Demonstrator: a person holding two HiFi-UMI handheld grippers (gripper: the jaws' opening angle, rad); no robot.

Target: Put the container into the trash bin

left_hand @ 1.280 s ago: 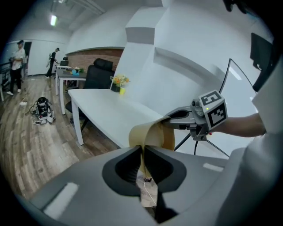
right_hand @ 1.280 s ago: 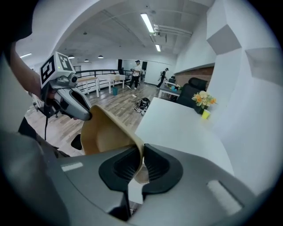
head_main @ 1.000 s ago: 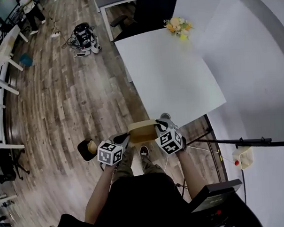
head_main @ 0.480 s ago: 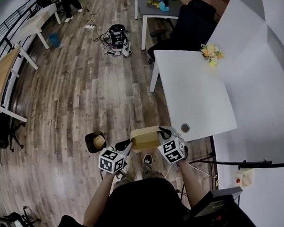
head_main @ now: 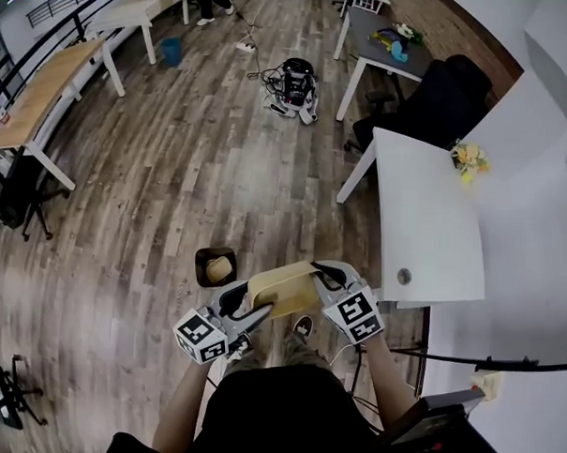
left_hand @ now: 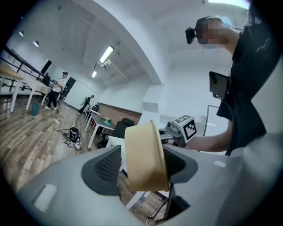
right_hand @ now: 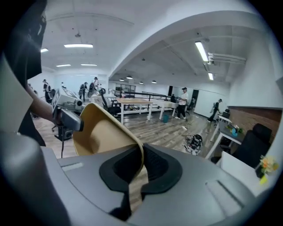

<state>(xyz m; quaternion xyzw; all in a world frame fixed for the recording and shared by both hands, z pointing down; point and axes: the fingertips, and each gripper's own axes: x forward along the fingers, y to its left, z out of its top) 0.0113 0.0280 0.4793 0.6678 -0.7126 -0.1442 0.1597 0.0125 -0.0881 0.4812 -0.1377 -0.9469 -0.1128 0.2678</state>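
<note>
right gripper [right_hand: 140, 167] is clamped tight on the tan container [right_hand: 104, 132], thin wall pinched between the dark pads [right_hand: 155, 164], open hollow facing us and rising to the upper left; behind it wooden floor [right_hand: 154, 129], long tables [right_hand: 132, 103], a person [right_hand: 182, 103] far off, yellow flowers [right_hand: 265, 165] at the right edge
</note>
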